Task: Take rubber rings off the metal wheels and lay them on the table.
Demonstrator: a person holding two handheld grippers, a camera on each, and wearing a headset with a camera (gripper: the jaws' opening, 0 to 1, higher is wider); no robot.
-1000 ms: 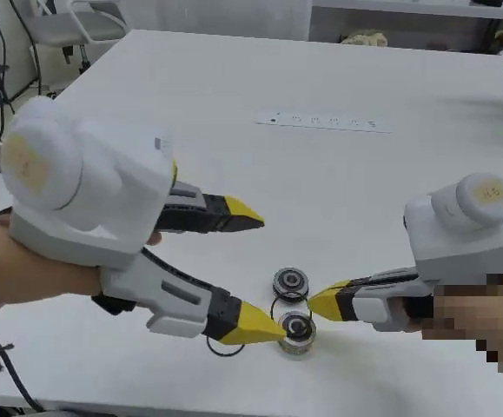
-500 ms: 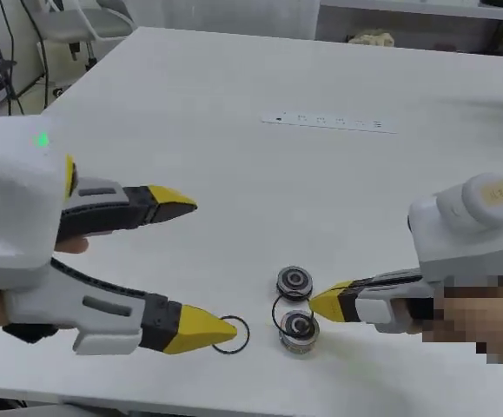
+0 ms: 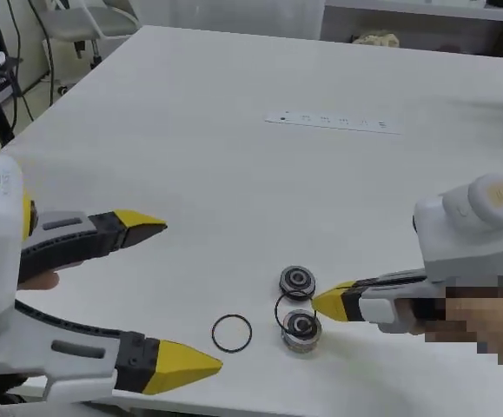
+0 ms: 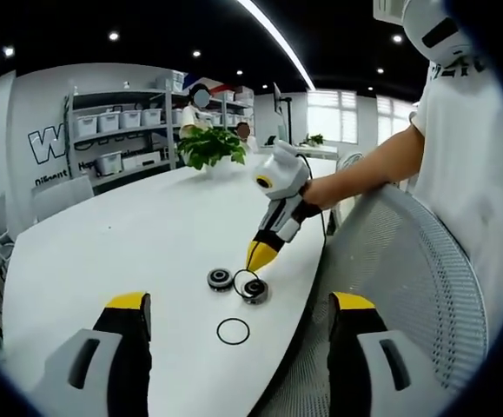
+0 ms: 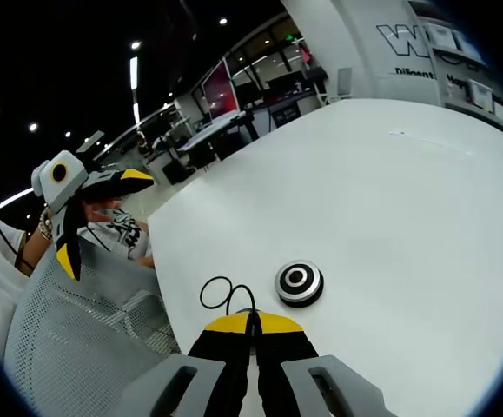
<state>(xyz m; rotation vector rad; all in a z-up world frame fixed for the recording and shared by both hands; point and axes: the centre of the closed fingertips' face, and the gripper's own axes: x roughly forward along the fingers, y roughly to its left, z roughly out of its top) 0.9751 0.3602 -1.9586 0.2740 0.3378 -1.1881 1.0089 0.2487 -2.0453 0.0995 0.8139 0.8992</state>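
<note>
Two metal wheels sit near the table's front edge, the farther wheel (image 3: 296,280) (image 4: 220,278) (image 5: 299,282) and the nearer wheel (image 3: 301,328) (image 4: 254,292). A black rubber ring (image 3: 282,306) (image 5: 221,294) (image 4: 246,278) loops up from the nearer wheel, and my right gripper (image 3: 316,303) (image 5: 249,323) (image 4: 256,258) is shut on it. A loose rubber ring (image 3: 232,333) (image 4: 233,330) lies flat to the left of the wheels. My left gripper (image 3: 180,295) (image 4: 240,306) (image 5: 103,221) stands wide open, off to the left of that ring, holding nothing.
A white power strip (image 3: 334,122) lies across the middle of the white table (image 3: 234,156). The table's front edge runs just below the wheels. A mesh chair (image 4: 381,261) and the person's body stand beside the table. A potted plant (image 4: 208,143) stands at its far end.
My left gripper has drawn back to the left, away from the wheels, leaving the loose ring lying on the table. The right gripper has stayed at the nearer wheel.
</note>
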